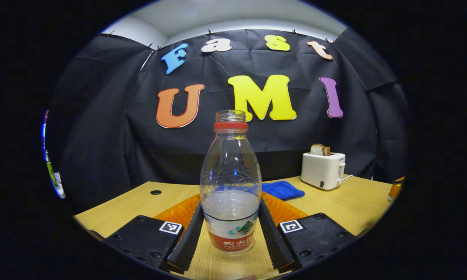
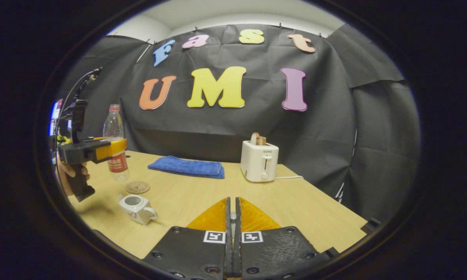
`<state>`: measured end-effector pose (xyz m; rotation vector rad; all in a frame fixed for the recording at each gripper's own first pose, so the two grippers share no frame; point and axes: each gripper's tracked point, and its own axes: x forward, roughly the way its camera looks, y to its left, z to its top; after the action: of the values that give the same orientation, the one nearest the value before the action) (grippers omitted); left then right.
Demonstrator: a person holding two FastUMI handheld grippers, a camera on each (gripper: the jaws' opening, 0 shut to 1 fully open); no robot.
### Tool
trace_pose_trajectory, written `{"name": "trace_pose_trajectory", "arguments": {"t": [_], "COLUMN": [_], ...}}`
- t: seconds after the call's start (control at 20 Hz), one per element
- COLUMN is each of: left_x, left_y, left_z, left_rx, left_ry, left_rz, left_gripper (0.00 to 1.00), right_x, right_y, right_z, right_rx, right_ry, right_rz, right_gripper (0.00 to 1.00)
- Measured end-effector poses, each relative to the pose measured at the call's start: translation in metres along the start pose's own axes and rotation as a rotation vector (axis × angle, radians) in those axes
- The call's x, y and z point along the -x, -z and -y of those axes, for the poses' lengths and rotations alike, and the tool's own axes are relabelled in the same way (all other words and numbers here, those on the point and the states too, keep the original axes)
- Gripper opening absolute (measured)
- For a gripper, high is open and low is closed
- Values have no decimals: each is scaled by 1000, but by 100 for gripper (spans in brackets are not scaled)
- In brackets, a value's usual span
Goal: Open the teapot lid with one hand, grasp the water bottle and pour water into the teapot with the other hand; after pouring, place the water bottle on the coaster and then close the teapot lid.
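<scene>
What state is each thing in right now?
Clear plastic water bottle: uncapped, upright, partly filled, between the left tongs.
Small white ceramic teapot: lid off, standing on the table.
Round brown coaster: bare.
White toaster: bread sticking up.
Blue cloth: folded flat.
Right tongs: shut.

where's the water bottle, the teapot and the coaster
water bottle (image 1: 230, 182): left gripper view, on its clear body, between the gripper's fingers
teapot (image 2: 135, 209): right gripper view, on its white side below the open mouth
coaster (image 2: 137, 187): right gripper view, on its round top face, on the table
</scene>
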<state>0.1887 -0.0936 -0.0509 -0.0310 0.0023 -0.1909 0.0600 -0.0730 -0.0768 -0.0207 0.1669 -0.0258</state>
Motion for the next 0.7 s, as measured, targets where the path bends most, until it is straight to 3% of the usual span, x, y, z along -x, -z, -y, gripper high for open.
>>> {"name": "trace_pose_trajectory", "arguments": {"t": [0.05, 0.35, 0.7], "left_x": [-6, -35, -44], "left_y": [5, 36, 40], "left_z": [-2, 1, 3], "left_rx": [5, 23, 2], "left_ry": [4, 12, 22], "left_rz": [-5, -60, -57], "left_gripper": [76, 77, 77], "right_x": [-1, 1, -4], "right_y": [2, -1, 5], "right_z": [1, -7, -8], "right_rx": [-1, 29, 25], "right_ry": [2, -3, -9], "right_rz": [-5, 4, -12], "right_gripper": [1, 0, 1]}}
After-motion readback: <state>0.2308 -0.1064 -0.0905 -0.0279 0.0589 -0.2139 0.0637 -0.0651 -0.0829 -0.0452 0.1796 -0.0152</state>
